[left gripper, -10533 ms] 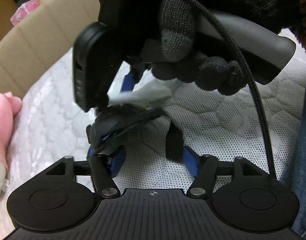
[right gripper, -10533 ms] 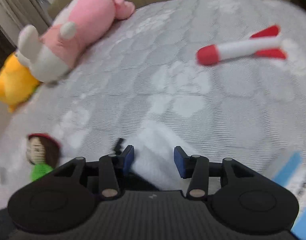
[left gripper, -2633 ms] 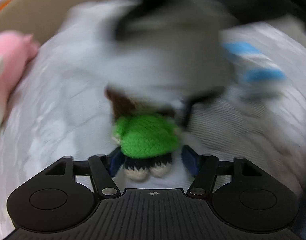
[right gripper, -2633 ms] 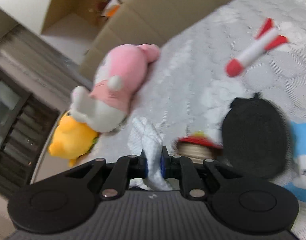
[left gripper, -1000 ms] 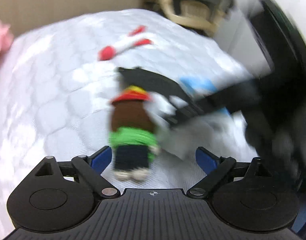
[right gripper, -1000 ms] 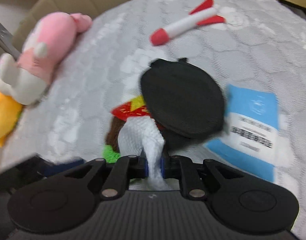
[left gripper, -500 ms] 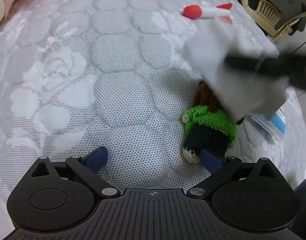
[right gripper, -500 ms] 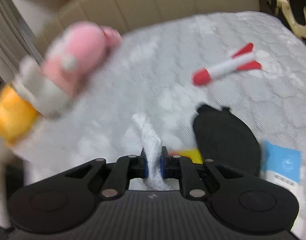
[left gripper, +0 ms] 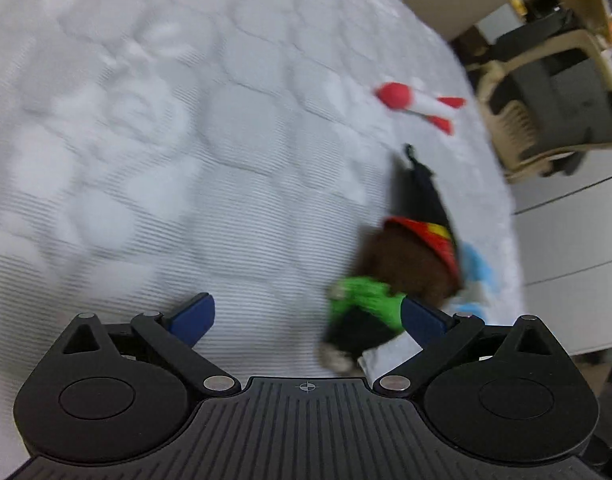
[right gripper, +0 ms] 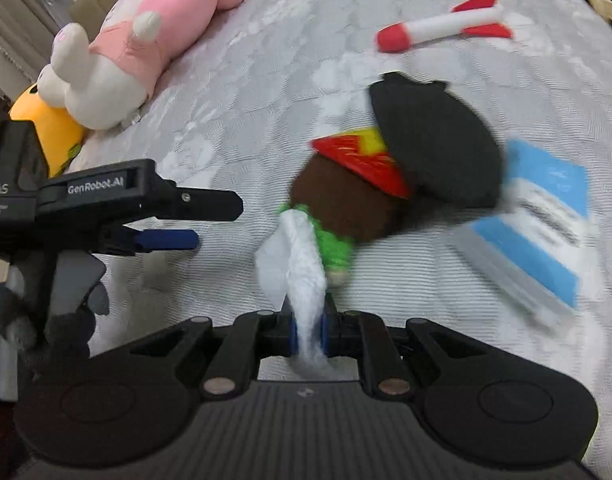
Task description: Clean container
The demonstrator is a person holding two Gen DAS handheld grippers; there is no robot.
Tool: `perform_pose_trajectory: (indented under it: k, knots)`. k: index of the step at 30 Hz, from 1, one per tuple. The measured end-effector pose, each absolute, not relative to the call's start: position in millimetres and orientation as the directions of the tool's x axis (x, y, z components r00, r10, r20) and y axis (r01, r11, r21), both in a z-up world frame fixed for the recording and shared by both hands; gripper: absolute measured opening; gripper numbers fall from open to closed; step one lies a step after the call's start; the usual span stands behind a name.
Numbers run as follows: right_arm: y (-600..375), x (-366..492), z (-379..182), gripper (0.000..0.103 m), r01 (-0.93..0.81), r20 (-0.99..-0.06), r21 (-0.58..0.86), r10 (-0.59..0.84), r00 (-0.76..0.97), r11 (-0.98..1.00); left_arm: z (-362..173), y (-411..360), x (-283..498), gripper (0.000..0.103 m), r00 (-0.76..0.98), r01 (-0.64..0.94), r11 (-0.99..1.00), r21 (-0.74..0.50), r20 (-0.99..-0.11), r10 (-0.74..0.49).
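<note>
My right gripper (right gripper: 308,330) has its jaws clamped on a crumpled white tissue (right gripper: 300,268). My left gripper (left gripper: 306,314) has its jaws wide apart over the quilted white bed (left gripper: 186,160). At two o'clock the black oval zip pouch (right gripper: 436,148) lies against a knitted green-shirted doll (right gripper: 346,196).
</note>
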State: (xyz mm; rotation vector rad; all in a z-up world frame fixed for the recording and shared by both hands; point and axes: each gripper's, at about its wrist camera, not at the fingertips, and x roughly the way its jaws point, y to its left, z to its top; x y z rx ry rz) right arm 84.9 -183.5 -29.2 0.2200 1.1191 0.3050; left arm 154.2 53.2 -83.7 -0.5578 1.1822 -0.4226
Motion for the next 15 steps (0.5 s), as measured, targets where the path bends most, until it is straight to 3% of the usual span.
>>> perform_pose_trajectory:
  k: [4, 7, 8, 10, 11, 15]
  knots:
    - [-206.0, 80.8, -6.0, 0.013, -0.094, -0.759, 0.282, 0.282, 0.587, 0.955, -97.1, 16.7, 163.0, 0.102, 0.344, 0.06, 0.774, -0.631, -0.714, -0.609]
    - [-216.9, 74.5, 11.7, 0.013, -0.047, -0.671, 0.195, 0.168, 0.722, 0.98, -95.9, -20.6, 156.6, 0.101, 0.38, 0.177, 0.821, -0.543, -0.732, -0.566]
    - [-222.3, 74.4, 13.1, 0.013, -0.037, -0.661, 0.206, 0.167, 0.731, 0.978, -96.3, -36.0, 154.2, 0.101, 0.386, 0.226, 0.843, -0.488, -0.75, -0.538]
    - [-234.3, 77.5, 8.0, 0.013, -0.02, -0.676, 0.291, 0.22, 0.704, 0.957, -91.5, -61.7, 135.6, 0.091, 0.415, 0.349, 0.882, -0.316, -0.791, -0.448]
    - [-238.1, 79.1, 4.5, 0.013, -0.008, -0.684, 0.321, 0.238, 0.689, 0.947, -89.1, -72.8, 127.5, 0.066, 0.439, 0.399, 0.891, -0.216, -0.809, -0.392]
    - [-240.3, 75.8, 6.1, 0.013, -0.016, -0.672, 0.336, 0.252, 0.696, 0.942, -74.4, -86.9, 104.1, 0.066, 0.569, 0.488, 0.861, 0.14, -0.8, -0.193]
